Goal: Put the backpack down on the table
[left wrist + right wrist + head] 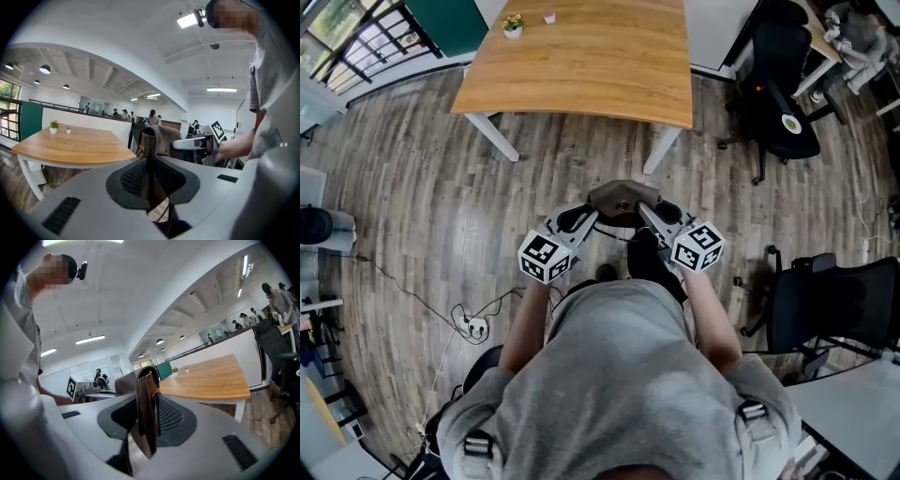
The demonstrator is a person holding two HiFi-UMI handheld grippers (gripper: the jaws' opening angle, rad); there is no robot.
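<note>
left gripper [589, 217] clamped on backpack [623, 196] strap | right gripper [649, 216] likewise | both near level (short of table [581, 66])

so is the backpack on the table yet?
No, in the head view the backpack hangs from the left gripper and right gripper over the floor, short of the table.

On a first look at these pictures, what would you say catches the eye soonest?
A brown backpack hangs between the left gripper and right gripper, each clamped on a strap. Ahead stands a wooden table with a small potted plant at its far end.
</note>
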